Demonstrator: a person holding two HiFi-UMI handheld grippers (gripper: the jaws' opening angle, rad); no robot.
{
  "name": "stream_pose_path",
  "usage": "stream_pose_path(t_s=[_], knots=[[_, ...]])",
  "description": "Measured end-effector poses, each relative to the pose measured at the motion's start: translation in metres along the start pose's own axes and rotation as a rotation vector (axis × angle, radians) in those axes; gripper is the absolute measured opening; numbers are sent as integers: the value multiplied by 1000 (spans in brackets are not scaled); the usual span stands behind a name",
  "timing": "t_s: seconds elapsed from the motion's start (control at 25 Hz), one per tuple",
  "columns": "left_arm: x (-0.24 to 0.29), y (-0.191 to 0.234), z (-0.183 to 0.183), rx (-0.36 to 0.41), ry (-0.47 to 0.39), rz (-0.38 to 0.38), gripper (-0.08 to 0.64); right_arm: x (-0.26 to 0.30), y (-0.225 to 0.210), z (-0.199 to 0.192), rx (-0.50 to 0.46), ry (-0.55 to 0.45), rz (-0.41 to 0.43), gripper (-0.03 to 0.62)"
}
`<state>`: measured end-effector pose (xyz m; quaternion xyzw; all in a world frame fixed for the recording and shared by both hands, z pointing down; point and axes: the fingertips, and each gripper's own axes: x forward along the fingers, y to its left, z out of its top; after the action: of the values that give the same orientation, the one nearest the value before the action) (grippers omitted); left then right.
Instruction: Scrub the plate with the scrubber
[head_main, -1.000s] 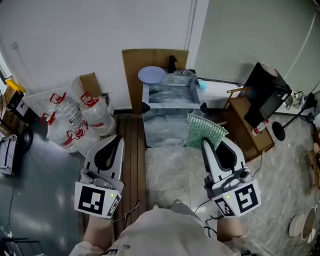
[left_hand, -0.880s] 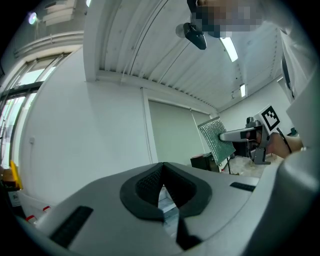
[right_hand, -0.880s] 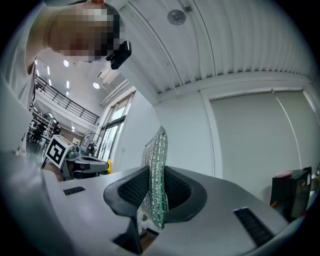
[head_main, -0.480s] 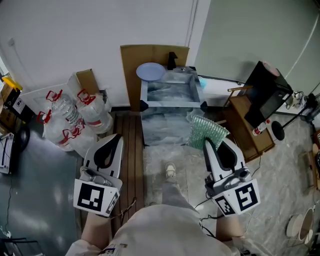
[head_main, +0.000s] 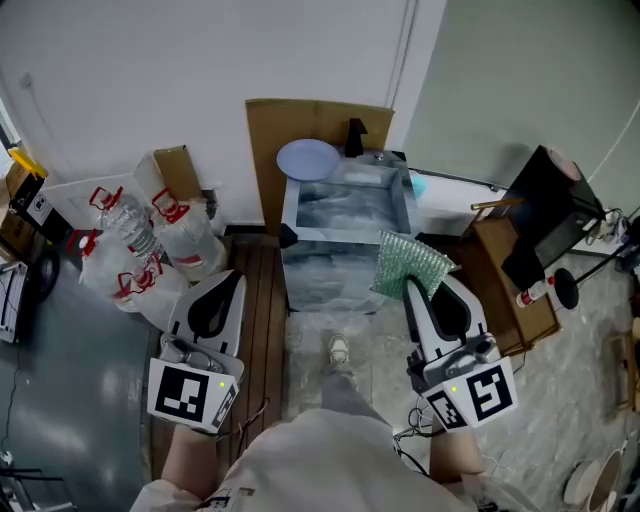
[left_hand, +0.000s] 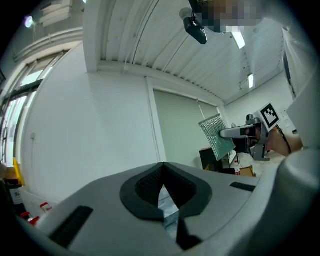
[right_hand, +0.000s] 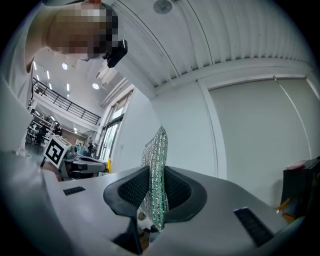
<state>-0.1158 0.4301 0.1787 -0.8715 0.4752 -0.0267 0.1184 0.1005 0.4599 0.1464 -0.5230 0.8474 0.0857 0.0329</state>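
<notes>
Your right tool (head_main: 413, 287) pinches the floppy scrubber (head_main: 410, 262); left tool (head_main: 231, 277) closed, empty. The plate (head_main: 308, 158), at the sink (head_main: 289, 212)'s back-left corner, looks stiff and slippery: take its rim.

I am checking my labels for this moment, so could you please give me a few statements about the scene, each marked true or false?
1. The right gripper is shut on the green mesh scrubber. True.
2. The pale blue plate rests at the back left corner of the metal sink. True.
3. The left gripper holds the plate. False: its jaws are together with nothing between them.
4. The scrubber is touching the plate. False: it is held in front of the sink, apart from the plate.
5. Clear jugs with red handles stand left of the sink in the head view. True.
</notes>
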Motion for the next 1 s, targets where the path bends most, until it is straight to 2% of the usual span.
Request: stream_pose_path(t_s=[0.24,0.48,0.8,1.0], knots=[[76,1,-21,-7,26,-29,17,49,-55,-33,24,41,10,104],[162,12,-44,-25,79,-27,17,109,-118,-66,49,89,34,104],[281,39,-63,-24,146,22,17,207,-208,-94,86,124,111,104],[332,57,-71,-23,179,63,17,260,-240,-105,102,130,178,104]])
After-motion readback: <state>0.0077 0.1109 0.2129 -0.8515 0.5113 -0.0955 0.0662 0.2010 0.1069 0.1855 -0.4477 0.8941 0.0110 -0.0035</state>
